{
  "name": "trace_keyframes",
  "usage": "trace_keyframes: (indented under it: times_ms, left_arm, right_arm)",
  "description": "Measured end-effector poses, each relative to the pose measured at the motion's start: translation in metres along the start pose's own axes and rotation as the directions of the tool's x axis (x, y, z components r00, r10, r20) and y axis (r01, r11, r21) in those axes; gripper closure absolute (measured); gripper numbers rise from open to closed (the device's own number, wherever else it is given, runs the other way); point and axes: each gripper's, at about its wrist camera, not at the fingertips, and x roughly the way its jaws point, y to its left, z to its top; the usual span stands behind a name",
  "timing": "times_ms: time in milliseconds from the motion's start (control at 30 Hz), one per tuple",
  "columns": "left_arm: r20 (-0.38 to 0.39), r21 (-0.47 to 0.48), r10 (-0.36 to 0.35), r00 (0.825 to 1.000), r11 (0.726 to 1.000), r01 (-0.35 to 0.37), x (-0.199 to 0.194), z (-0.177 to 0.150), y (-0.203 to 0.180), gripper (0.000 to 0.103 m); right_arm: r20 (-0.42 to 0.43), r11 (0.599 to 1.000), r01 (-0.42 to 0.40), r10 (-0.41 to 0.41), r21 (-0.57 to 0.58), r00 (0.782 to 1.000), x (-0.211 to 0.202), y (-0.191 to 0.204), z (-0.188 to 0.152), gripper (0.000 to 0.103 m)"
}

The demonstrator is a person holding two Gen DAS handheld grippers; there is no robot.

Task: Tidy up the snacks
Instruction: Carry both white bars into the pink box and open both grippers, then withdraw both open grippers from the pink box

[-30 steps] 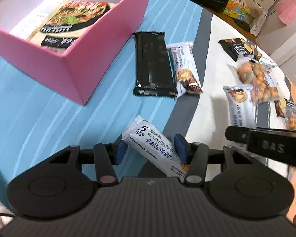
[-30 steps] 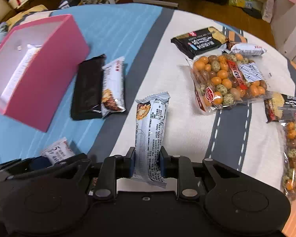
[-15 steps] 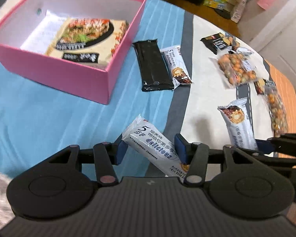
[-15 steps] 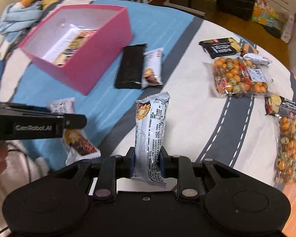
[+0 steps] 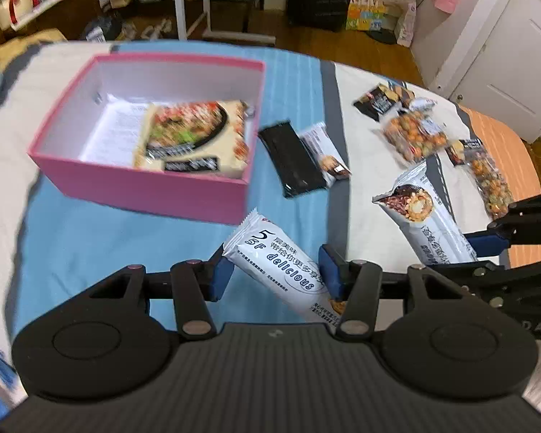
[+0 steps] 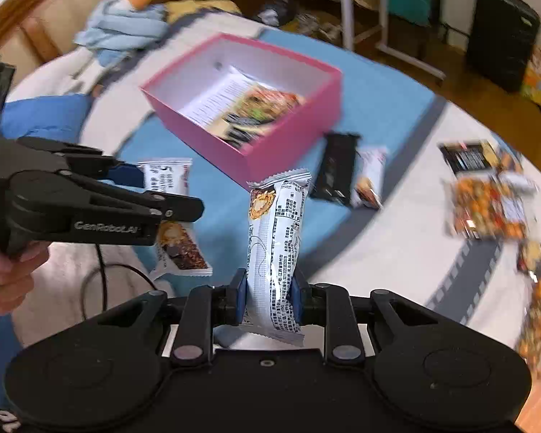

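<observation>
Snack bars are clamped in both tools above the bed. Left tool (image 5: 274, 276) grips a white snack bar (image 5: 281, 274) printed "delicious", lying slantwise across its blue pads. Right tool (image 6: 267, 297) is closed on a second white bar (image 6: 276, 245), which stands upright between its pads with the printed back facing the camera. In the right wrist view the left tool shows side-on at the left edge, with a person's hand (image 6: 3, 278) beneath it.

Beyond the tools lies the bedspread (image 5: 101, 238), blue in the middle with a grey stripe and a white road pattern to the right. On the blue part sits an open pink box (image 5: 155, 187) holding a flat cream packet with a food picture (image 5: 194, 137) over a white printed sheet. Just right of the box lie a black wrapper (image 5: 292, 158) and a small white bar (image 5: 324, 151), side by side and touching. Farther right, on the white part, are a clear bag of orange and green nuts (image 5: 414, 137), a dark packet (image 5: 375, 103) behind it, and another nut bag (image 5: 490, 184) near the edge. Room clutter beyond is blurred.
</observation>
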Motion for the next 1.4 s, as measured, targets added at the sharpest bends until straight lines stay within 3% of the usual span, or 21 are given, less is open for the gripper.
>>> trace_keyframes:
  times_ms: [333, 667, 900, 1033, 1100, 1200, 1300, 1400]
  left_arm:
    - [0.099, -0.012, 0.128, 0.987, 0.992, -0.128, -0.030, 0.042, 0.051, 0.052]
    - [0.158, -0.076, 0.146, 0.976, 0.988, -0.136, 0.016, 0.086, 0.113, 0.052]
    - [0.129, -0.093, 0.049, 0.991, 0.995, -0.037, 0.074, 0.102, 0.148, 0.052]
    - [0.154, -0.072, 0.016, 0.988, 0.997, -0.005, 0.099, 0.109, 0.155, 0.052]
    - [0.168, -0.060, -0.014, 0.986, 0.998, 0.024, 0.110, 0.113, 0.158, 0.052]
    - [0.174, -0.068, -0.056, 0.983, 0.995, 0.069, 0.126, 0.117, 0.164, 0.051]
    - [0.163, -0.081, -0.025, 0.986, 0.996, 0.038, 0.137, 0.120, 0.163, 0.047]
    - [0.152, -0.120, -0.054, 0.987, 0.990, 0.073, 0.137, 0.119, 0.164, 0.039]
  right_arm:
    - [0.061, 0.998, -0.050, 0.053, -0.044, 0.997, 0.021, 0.028, 0.061, 0.074]
    - [0.099, 0.998, -0.034, 0.040, -0.055, 0.994, 0.091, 0.024, 0.137, 0.074]
    - [0.094, 1.000, -0.010, 0.010, -0.005, 0.996, 0.154, 0.007, 0.175, 0.074]
    - [0.091, 0.997, 0.076, -0.075, -0.011, 0.993, 0.179, 0.000, 0.189, 0.074]
    - [0.085, 0.996, 0.094, -0.092, -0.014, 0.992, 0.185, -0.004, 0.193, 0.071]
    - [0.080, 0.998, 0.057, -0.057, 0.002, 0.995, 0.189, -0.014, 0.195, 0.069]
    - [0.103, 0.999, 0.040, -0.040, 0.001, 0.994, 0.187, -0.018, 0.193, 0.063]
    - [0.120, 0.999, 0.047, -0.045, -0.014, 0.992, 0.178, -0.017, 0.190, 0.054]
